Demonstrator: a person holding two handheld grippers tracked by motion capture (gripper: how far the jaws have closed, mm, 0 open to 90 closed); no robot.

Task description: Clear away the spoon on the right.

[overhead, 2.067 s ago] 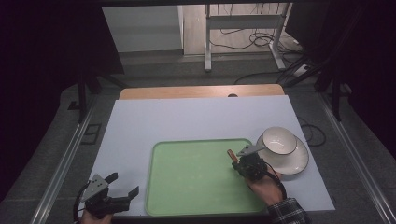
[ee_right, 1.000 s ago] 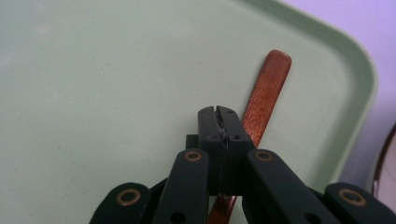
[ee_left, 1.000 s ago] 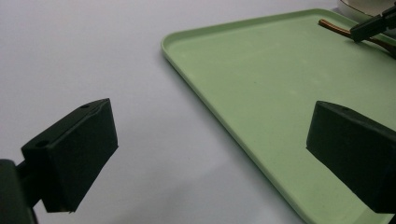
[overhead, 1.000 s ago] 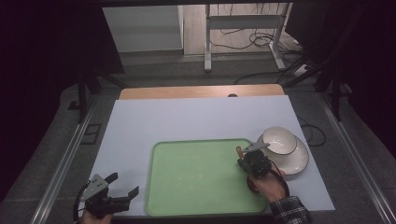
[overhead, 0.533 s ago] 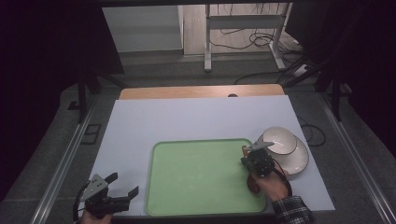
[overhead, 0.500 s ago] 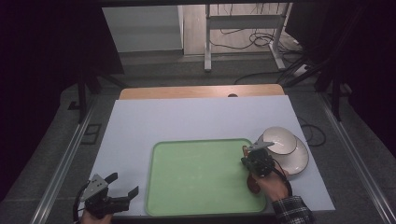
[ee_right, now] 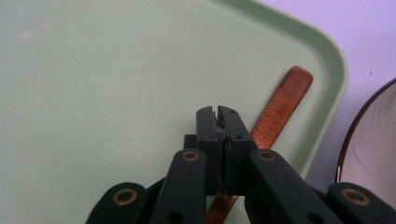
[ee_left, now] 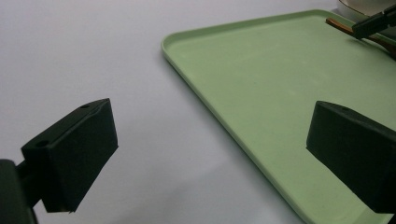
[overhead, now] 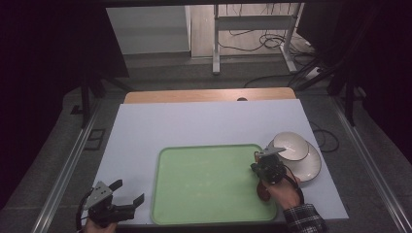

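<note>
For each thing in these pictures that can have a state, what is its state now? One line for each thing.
left gripper: open, jaws wide apart, holding nothing, at the tray's near left corner.
right gripper: shut, jaws pressed together, above the wooden spoon.
wooden spoon: lying flat in the tray by its right rim; whether it is gripped, I cannot tell.
green tray: flat on the table.
white bowl: upright on the plate, empty.
plate: on the table, right of the tray.

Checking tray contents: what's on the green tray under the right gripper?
A brown wooden utensil lies on the green tray near its edge, below the shut right gripper. Its lower end is covered by the jaws, so what kind of utensil can't be told.
</note>
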